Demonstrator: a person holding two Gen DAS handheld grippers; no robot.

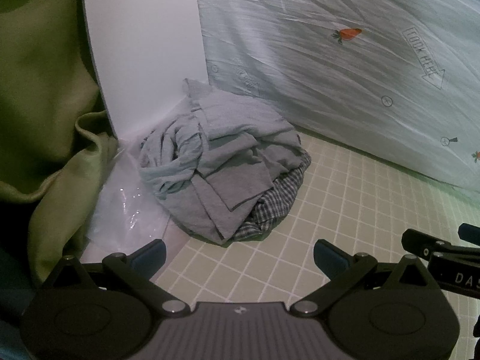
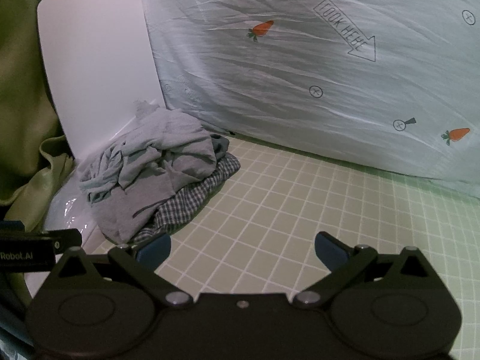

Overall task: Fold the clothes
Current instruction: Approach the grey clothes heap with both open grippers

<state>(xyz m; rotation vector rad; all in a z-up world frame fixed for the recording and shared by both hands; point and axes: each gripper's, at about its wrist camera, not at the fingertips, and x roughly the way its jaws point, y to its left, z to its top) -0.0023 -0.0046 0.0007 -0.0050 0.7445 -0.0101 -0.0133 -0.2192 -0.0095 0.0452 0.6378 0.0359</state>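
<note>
- Presently both claws hover over the green gridded mat (image 2: pixel 270 198), neither touching cloth.
- Left claw (image 1: pixel 240 253): jaws spread wide, nothing between them. Right claw (image 2: pixel 243 250): likewise wide open and empty.
- Clothes lie as one crumpled heap (image 1: pixel 222 162) at the mat's far left corner, pressed against the upright white board (image 1: pixel 144 45), with the carrot-print sheet (image 1: pixel 345 60) rising just behind.
- Heap make-up: grey garment (image 2: pixel 156 162) bunched on top, checked garment (image 2: pixel 192 201) beneath, its edge showing along the near right side. Clear plastic (image 1: pixel 132 207) lies under and left of the heap.
- Key relation: from the left claw the heap sits ahead and only slightly left, nearly on its axis. From the right claw it sits ahead and well to the left; the checked hem is just past its left finger.
- Judgement: left claw has the straighter line to the grey top layer; right claw is the nearer one to the checked edge.
- Heap's long axis runs roughly from the board corner out toward the claws; no clean hem or collar can be told in the grey garment.
- Open mat to the right offers room for spreading.
- Risk: a pinch into the bunched top may lift both garments together.
</note>
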